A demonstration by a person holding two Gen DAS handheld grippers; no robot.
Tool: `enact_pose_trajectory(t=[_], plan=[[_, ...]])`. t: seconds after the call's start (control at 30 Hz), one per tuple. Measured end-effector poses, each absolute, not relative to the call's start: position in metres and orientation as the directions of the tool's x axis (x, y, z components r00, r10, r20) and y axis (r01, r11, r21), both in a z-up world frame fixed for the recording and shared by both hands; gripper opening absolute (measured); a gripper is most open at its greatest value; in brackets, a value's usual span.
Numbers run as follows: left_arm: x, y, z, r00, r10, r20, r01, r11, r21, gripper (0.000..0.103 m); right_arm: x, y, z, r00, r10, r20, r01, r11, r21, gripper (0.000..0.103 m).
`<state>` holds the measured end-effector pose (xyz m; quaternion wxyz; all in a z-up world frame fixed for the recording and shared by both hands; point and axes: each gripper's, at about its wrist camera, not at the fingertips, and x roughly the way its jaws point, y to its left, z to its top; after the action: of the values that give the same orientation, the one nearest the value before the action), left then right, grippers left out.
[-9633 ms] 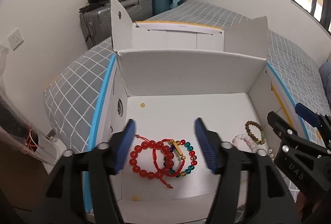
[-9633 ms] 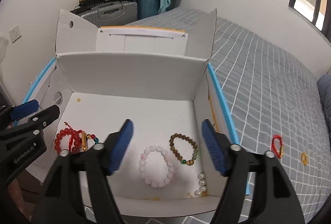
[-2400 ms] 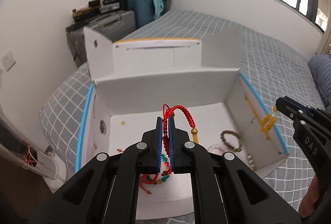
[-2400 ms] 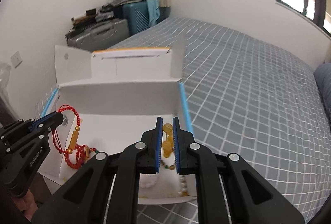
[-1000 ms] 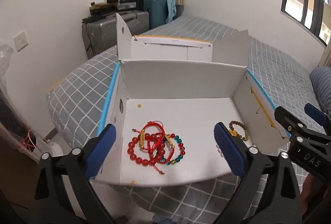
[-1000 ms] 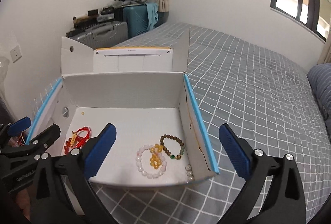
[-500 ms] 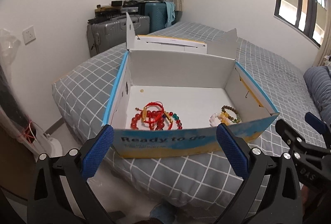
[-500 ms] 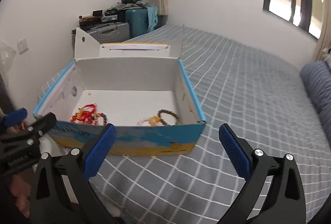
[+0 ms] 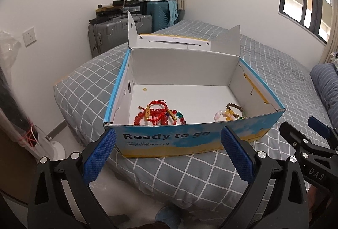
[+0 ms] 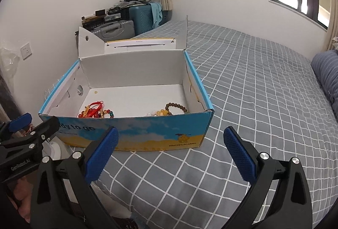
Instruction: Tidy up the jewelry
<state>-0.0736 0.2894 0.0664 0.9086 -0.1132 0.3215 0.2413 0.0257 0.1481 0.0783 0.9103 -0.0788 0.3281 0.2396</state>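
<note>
On the grey checked bed (image 10: 253,85), an open cardboard box (image 9: 190,140) sits with its long axis running left to right, front panel reading "Ready to go" and "PROTECTCAMEL". Inside, red bead bracelets (image 9: 156,115) lie tangled at the left, brown and yellow bead bracelets (image 9: 232,111) at the right. The left gripper (image 9: 169,155) and right gripper (image 10: 171,153) both gape wide, holding nothing.
</note>
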Motion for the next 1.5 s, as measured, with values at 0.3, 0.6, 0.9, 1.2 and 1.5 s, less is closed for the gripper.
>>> enact_pose_trajectory(t=[0.3, 0.6, 0.9, 1.2, 1.5], plan=[[-0.0705, 0.2809, 0.0675, 0.680, 0.381, -0.626, -0.495, 0.869, -0.008, 0.097, 0.0275, 0.1466, 0.0782, 0.680, 0.366, -0.635, -0.472, 0.882, 0.003, 0.096], [-0.0694, 0.2847, 0.0666, 0.663, 0.401, -0.632, -0.518, 0.855, -0.001, 0.097, 0.0281, 0.1473, 0.0785, 0.680, 0.366, -0.636, -0.471, 0.882, 0.003, 0.096], [-0.0702, 0.2838, 0.0682, 0.663, 0.415, -0.624, -0.522, 0.853, 0.012, 0.098, 0.0261, 0.1497, 0.0781, 0.688, 0.355, -0.633, -0.470, 0.883, -0.016, 0.096], [-0.0700, 0.2867, 0.0676, 0.658, 0.420, -0.625, -0.531, 0.847, 0.010, 0.098, 0.0245, 0.1530, 0.0759, 0.693, 0.347, -0.632, -0.473, 0.881, -0.035, 0.096], [-0.0700, 0.2869, 0.0672, 0.662, 0.405, -0.631, -0.523, 0.852, -0.002, 0.098, 0.0261, 0.1516, 0.0761, 0.686, 0.353, -0.636, -0.473, 0.881, -0.021, 0.096]])
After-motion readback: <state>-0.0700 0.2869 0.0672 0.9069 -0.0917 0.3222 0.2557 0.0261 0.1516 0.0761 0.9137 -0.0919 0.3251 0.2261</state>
